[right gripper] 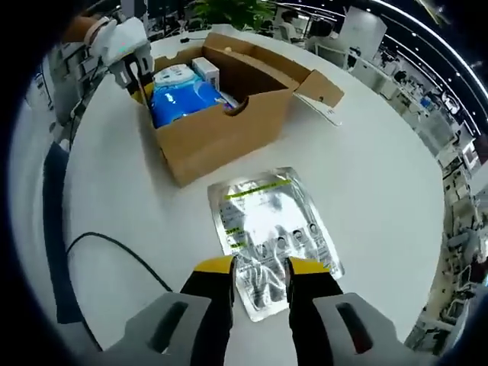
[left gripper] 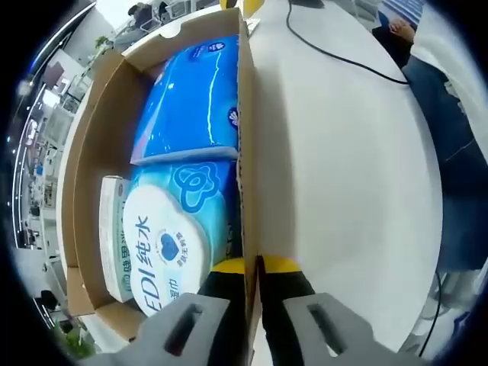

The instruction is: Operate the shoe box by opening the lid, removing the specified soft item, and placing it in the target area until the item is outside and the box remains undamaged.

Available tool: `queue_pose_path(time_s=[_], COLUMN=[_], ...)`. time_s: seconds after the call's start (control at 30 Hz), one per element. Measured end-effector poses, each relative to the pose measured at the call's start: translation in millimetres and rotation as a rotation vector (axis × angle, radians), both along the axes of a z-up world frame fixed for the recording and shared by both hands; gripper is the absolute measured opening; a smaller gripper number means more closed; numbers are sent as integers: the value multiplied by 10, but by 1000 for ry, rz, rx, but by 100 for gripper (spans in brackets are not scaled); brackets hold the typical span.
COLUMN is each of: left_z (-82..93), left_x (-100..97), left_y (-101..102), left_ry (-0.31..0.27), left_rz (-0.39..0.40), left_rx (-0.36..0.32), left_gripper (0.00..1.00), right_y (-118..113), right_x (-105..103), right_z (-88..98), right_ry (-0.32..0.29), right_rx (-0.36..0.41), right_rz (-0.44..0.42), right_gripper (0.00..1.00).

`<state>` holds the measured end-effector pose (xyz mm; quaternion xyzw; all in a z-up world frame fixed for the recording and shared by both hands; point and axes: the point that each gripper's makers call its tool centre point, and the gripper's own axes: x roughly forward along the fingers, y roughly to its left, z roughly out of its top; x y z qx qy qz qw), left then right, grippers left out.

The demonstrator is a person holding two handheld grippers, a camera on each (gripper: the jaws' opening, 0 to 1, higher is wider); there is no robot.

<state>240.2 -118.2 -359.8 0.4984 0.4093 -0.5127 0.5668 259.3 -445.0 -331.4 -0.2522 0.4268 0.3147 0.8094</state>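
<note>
In the left gripper view, the left gripper (left gripper: 253,267) is clamped on the side wall of the open brown cardboard shoe box (left gripper: 245,114), one yellow-tipped jaw inside the wall and one outside. Inside the box lie a blue plastic tissue pack (left gripper: 191,99), a light blue wet-wipe pack with a round white lid (left gripper: 171,244) nearer the gripper, and a small white carton (left gripper: 112,229) against the box's far wall. The box stands on a white table (left gripper: 343,175); a black cable (left gripper: 335,53) runs beside it.

In the right gripper view, the right gripper (right gripper: 259,267) is open, its jaws straddling the near end of a flat silver foil pouch (right gripper: 271,236) that lies on the table just outside the box (right gripper: 221,137). The left gripper (right gripper: 136,72) grips the box's far corner.
</note>
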Motion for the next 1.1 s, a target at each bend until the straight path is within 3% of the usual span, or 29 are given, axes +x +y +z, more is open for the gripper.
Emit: queue_pose_path(time_s=[0.03, 0.07, 0.17, 0.27, 0.37, 0.5, 0.77, 0.83, 0.93, 1.1], left_z=[1, 1, -2, -6, -6, -6, -4, -5, -3, -1], left_x=[0, -1, -1, 0, -2, -4, -21, -27, -28, -27], left_y=[0, 1, 1, 2, 3, 2, -5, -7, -6, -7], left_ry=[0, 1, 2, 3, 2, 3, 12, 12, 15, 16], left_rz=[0, 0, 0, -1, -1, -2, 4, 3, 2, -2], left_rx=[0, 0, -1, -2, -2, -1, -5, -5, -8, -6], left_gripper=[2, 2, 2, 2, 2, 2, 2, 2, 1, 1], right_y=[-1, -8, -84, -59, -76, -50, -31, -76, -94, -79], right_x=[10, 81, 167, 271, 308, 397, 380, 415, 360, 328], right_z=[0, 4, -2, 5, -39, -105, -255, -262, -354, -417], right_ry=[-1, -10, -23, -33, -22, -43, -35, -81, -38, -16], right_rx=[5, 36, 14, 92, 117, 148, 136, 96, 79, 131], right_rz=[-14, -99, -184, -311, -422, -540, -611, -588, -620, -657], right_gripper=[30, 31, 32, 39, 44, 69, 83, 83, 86, 84])
